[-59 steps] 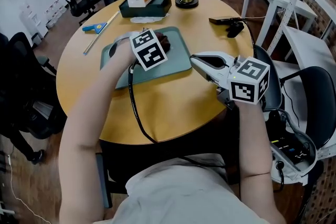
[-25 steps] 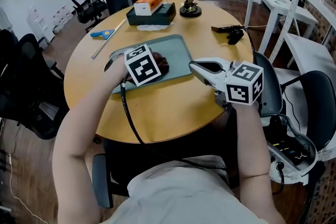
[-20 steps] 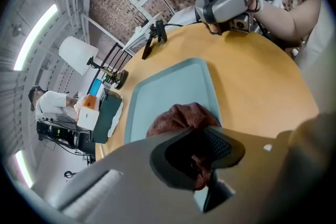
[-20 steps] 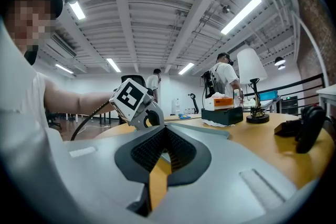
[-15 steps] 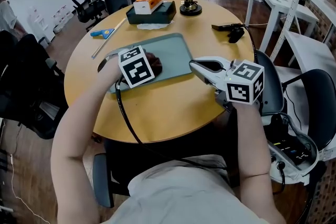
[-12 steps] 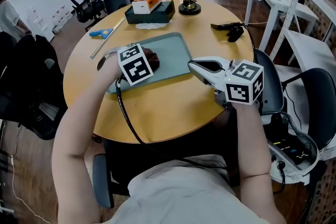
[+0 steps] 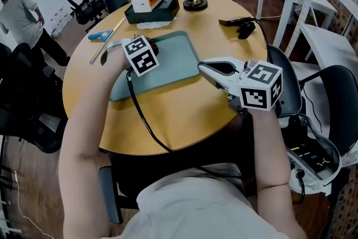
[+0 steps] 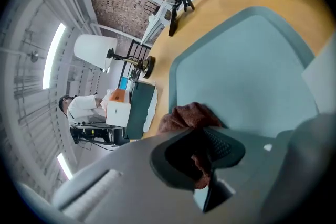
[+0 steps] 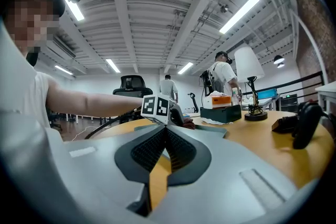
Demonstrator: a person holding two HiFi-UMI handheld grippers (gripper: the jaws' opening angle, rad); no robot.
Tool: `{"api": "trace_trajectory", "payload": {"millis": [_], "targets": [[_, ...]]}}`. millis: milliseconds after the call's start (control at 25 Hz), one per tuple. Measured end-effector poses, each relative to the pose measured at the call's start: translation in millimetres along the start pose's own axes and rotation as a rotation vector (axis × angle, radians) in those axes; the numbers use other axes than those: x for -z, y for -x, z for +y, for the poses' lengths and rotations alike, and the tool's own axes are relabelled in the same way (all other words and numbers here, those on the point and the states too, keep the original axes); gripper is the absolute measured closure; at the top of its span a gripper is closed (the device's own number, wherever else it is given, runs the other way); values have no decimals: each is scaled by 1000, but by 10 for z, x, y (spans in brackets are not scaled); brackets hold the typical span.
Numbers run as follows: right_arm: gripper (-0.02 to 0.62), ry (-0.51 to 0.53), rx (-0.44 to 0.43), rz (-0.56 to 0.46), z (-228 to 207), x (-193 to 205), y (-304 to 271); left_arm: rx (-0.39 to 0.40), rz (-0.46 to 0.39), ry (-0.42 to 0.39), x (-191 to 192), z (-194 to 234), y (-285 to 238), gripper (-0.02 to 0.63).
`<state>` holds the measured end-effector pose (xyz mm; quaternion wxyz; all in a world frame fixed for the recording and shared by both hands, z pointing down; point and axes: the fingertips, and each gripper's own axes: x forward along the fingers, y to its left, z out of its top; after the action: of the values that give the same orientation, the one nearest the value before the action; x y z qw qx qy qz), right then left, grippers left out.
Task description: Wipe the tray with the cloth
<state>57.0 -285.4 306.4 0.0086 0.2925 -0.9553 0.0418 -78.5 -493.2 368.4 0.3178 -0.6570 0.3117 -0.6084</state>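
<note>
The grey-green tray lies on the round wooden table. My left gripper is over the tray's far left part, shut on the dark red-brown cloth, which presses on the tray. In the left gripper view the cloth bunches between the jaws of the left gripper, and the tray stretches ahead. My right gripper hovers just off the tray's right edge, shut with nothing in it. The right gripper view shows the right gripper with pads touching and the cloth far off.
At the table's far side stand a dark box with an orange-and-white carton on it, a lamp base, a black device with a cable and a blue-handled tool. A person stands at the left. An office chair is at the right.
My left gripper has slid the cloth to the left and farther away across the tray. The right gripper has stayed where it was, still shut.
</note>
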Motion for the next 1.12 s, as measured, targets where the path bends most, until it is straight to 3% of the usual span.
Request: {"api": "trace_trajectory", "payload": {"millis": [280,400,560,920,1120], "targets": [[594,9,-8,-7,34,-39,11,-152,82,-23,144,182,-166,233],[594,12,-7,-9,35,-46,27,-162,70,-17,174,160,-157,236],[594,14,-6,-20,34,-79,27,-103,40,-46,198,4,35,236],[594,27,-45,-18,152,-93,-132,60,-45,36,345,-505,703,236],[594,21,-36,-10,148,-60,-119,149,-131,11,273,-722,905,236]]}}
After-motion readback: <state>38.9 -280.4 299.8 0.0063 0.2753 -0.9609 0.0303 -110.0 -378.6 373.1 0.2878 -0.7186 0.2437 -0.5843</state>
